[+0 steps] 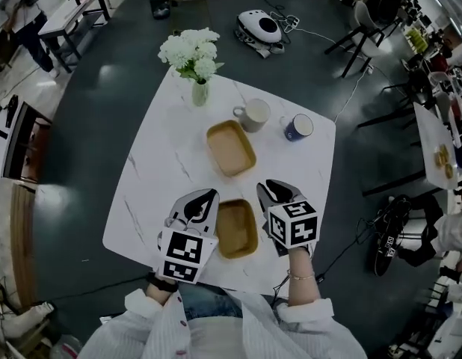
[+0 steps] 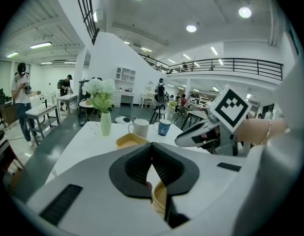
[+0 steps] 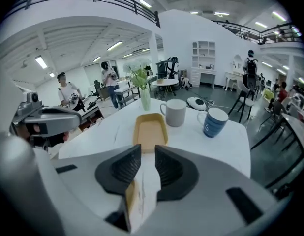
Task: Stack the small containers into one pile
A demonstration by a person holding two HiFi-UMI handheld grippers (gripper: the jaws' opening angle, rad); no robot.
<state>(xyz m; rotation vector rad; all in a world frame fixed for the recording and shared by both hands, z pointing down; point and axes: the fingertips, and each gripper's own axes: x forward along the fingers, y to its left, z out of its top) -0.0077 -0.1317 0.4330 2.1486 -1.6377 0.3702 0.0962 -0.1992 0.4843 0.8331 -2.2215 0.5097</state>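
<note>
Two tan, shallow rectangular containers lie on the white marble table point(image 1: 156, 178). The far container point(image 1: 231, 148) point(image 2: 131, 140) point(image 3: 150, 128) sits near the table's middle. The near container point(image 1: 237, 228) lies by the front edge, between my two grippers. My left gripper point(image 1: 205, 197) point(image 2: 152, 146) rests along its left side, jaw tips touching and nothing between them; the container's rim point(image 2: 160, 198) shows below the jaws. My right gripper point(image 1: 270, 189) point(image 3: 148, 151) stands along its right side with a narrow gap between the jaws. The rim point(image 3: 132, 200) shows low in that gap, not pinched.
Behind the far container stand a white mug point(image 1: 253, 115) and a blue mug point(image 1: 298, 127). A vase of white flowers point(image 1: 199, 92) is at the table's far edge. Chairs, desks and people fill the room around the table.
</note>
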